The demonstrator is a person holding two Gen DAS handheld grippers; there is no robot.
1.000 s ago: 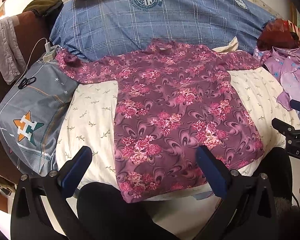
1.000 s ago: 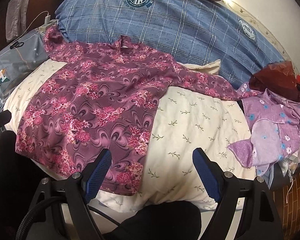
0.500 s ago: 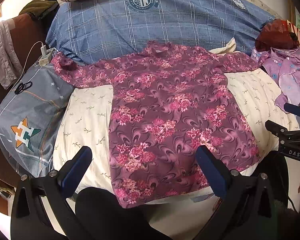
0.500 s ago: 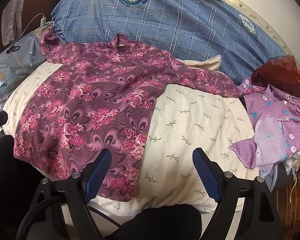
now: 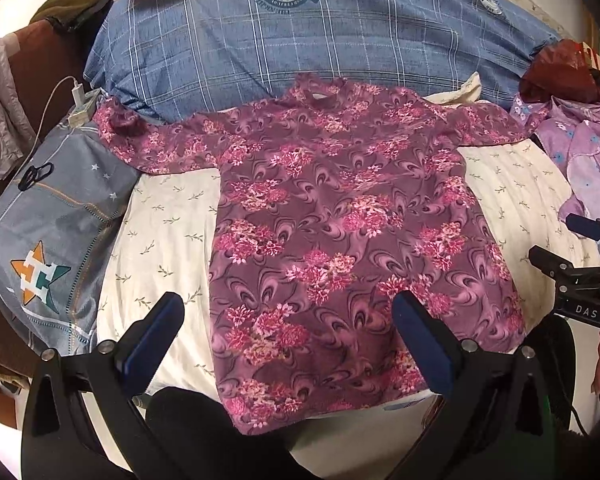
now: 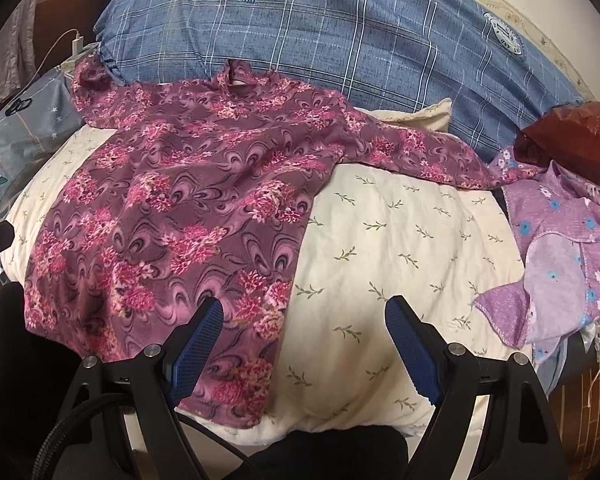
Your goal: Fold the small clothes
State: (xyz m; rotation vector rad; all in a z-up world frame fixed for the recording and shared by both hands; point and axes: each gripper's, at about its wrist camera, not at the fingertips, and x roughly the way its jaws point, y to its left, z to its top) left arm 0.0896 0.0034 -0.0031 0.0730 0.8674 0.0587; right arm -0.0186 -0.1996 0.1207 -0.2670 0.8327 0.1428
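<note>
A maroon long-sleeved top with pink flowers (image 5: pixel 340 216) (image 6: pixel 172 200) lies spread flat on a cream leaf-print cushion (image 5: pixel 164 232) (image 6: pixel 388 240), sleeves stretched out to both sides, collar at the far end. My left gripper (image 5: pixel 286 320) hovers open over the top's near hem, nothing between its blue pads. My right gripper (image 6: pixel 304 324) stands open over the top's right bottom corner and the bare cushion, holding nothing. The right gripper's body shows at the right edge of the left wrist view.
A blue plaid quilt (image 5: pixel 320 36) rises behind the top. A grey pillow with a star emblem (image 5: pixel 48 240) lies left, with a charger and cable (image 5: pixel 80 100). Crumpled lilac flowered clothes (image 6: pixel 568 248) and a dark red bag (image 6: pixel 572 140) sit at the right. Dark-clad knees fill the bottom edge.
Both views have slid slightly: the top now sits a little farther right and lower in the left wrist view, and lower in the right wrist view. Both grippers stayed open and empty.
</note>
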